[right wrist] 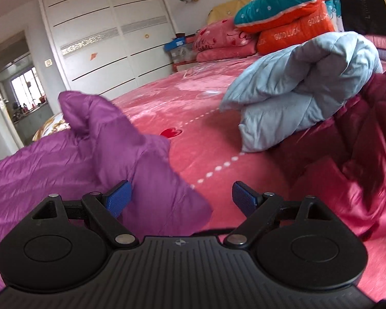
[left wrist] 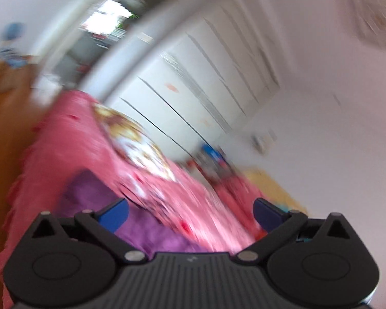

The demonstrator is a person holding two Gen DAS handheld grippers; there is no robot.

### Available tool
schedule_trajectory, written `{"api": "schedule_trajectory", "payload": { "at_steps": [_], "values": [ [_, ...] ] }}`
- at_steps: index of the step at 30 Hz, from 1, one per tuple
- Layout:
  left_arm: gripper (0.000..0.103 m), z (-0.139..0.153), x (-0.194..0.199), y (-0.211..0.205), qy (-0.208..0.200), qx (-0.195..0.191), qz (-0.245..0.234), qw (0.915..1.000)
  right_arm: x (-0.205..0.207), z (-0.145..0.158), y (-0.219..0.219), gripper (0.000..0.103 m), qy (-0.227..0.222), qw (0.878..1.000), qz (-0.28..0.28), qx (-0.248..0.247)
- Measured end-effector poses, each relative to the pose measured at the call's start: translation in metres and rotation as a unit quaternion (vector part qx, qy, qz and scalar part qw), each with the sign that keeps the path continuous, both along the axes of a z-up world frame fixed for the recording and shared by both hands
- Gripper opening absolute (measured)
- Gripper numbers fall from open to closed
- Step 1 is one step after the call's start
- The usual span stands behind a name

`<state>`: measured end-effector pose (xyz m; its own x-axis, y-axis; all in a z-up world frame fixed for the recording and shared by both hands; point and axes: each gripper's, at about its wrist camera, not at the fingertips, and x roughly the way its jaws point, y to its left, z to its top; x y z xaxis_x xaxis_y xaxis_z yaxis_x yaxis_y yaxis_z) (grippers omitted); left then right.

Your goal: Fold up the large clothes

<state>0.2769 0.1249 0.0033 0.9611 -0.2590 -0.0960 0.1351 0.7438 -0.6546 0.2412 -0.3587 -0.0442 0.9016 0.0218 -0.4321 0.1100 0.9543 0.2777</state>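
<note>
A purple padded coat lies on the pink bed cover, one part of it standing up in a peak at the left. My right gripper hangs just above the coat's near edge, its jaws wide open, and the purple cloth under them touches neither blue pad. The left wrist view is tilted and blurred. There the purple coat shows below my left gripper, which stands open with nothing pressed between its pads.
A folded pale blue padded coat rests on a dark red one at the right. Pink, orange and teal quilts are stacked by the headboard. White wardrobe doors and an open doorway lie beyond the bed.
</note>
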Motion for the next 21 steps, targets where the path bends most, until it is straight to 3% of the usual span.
{"api": "schedule_trajectory", "payload": {
  "at_steps": [2,6,8,12,14,21],
  "values": [
    [0.102,-0.003,0.008,-0.022,0.006,0.042,-0.046,0.9980,0.005,0.004,0.004,0.103,-0.007,1.000,0.013,-0.009],
    [0.102,-0.017,0.019,-0.062,0.017,0.098,-0.140,0.9852,0.016,0.015,0.026,0.103,-0.020,0.995,-0.001,-0.099],
    [0.102,-0.027,0.023,-0.077,0.031,0.140,-0.152,0.9779,0.034,0.018,0.030,0.103,-0.023,0.992,-0.017,-0.120],
    [0.101,-0.052,0.033,-0.097,0.092,0.232,-0.106,0.9627,0.080,0.009,0.034,0.103,-0.007,0.987,-0.026,-0.160],
    [0.099,-0.061,0.040,-0.096,0.114,0.258,-0.074,0.9566,0.096,0.004,0.036,0.103,0.006,0.984,-0.027,-0.174],
    [0.099,-0.072,0.044,-0.080,0.115,0.231,-0.007,0.9660,0.124,-0.022,0.041,0.103,0.038,0.980,-0.036,-0.191]
  ]
}}
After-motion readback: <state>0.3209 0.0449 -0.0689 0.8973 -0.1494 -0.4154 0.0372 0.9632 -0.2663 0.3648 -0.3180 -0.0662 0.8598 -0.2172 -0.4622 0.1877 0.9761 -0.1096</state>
